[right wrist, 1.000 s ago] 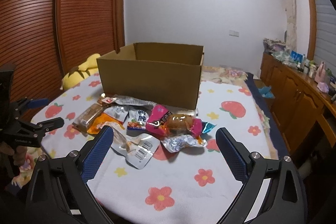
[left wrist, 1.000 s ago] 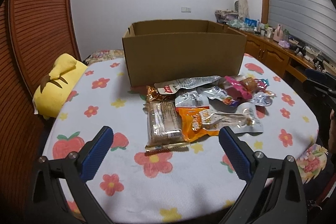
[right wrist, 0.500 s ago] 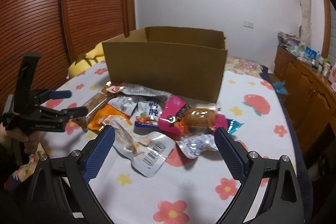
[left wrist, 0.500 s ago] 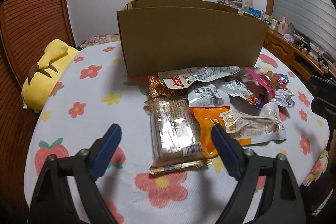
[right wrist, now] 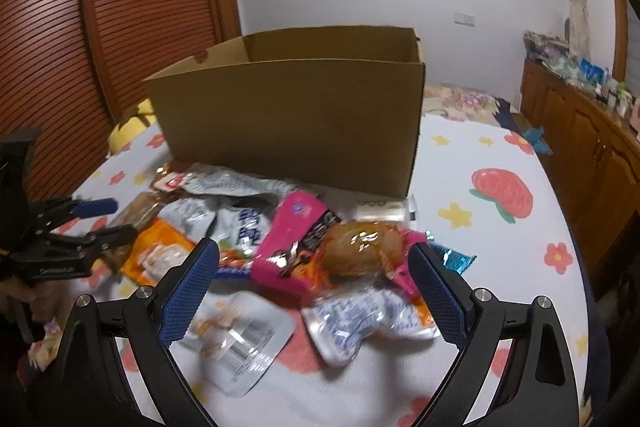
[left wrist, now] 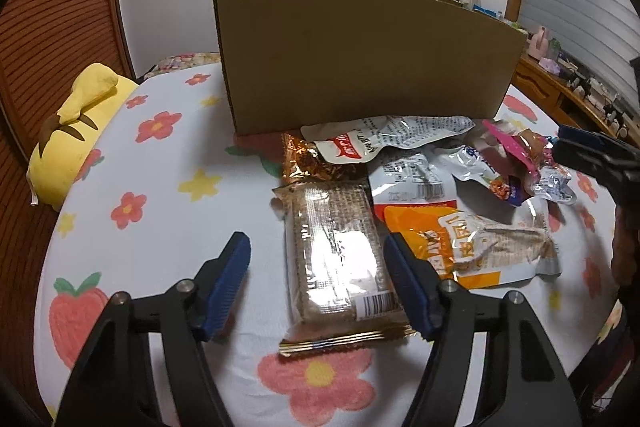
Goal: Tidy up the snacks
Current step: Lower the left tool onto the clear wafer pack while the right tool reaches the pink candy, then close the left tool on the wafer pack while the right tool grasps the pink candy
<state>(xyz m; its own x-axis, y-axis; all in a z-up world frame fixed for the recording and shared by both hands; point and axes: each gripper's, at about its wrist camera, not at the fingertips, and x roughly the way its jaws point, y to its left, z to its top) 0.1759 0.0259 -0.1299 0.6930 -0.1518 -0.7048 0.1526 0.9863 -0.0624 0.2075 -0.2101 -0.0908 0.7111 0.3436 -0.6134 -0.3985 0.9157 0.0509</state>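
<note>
left gripper [left wrist: 318, 285] open, low over the bench [left wrist: 168, 227], straddling the near half of a wafer pack [left wrist: 340, 259]; right pad beside the pack's right edge, touching or not cannot tell. pack flat, long axis pointing away toward the box [left wrist: 368, 59], barcode end nearest. orange pouch [left wrist: 460, 247] just right of it, long axis crosswise. white pouch [left wrist: 388, 139] against the box foot, long axis sideways along the box wall. right gripper [right wrist: 314, 285] open above a pink pack [right wrist: 320, 247], lying flat, long axis crosswise and slightly tilted, resting on other pouches, not gripped. silver pouch [right wrist: 360, 319] under its near edge. yellow plush [left wrist: 76, 135] at the bench's left edge.
</note>
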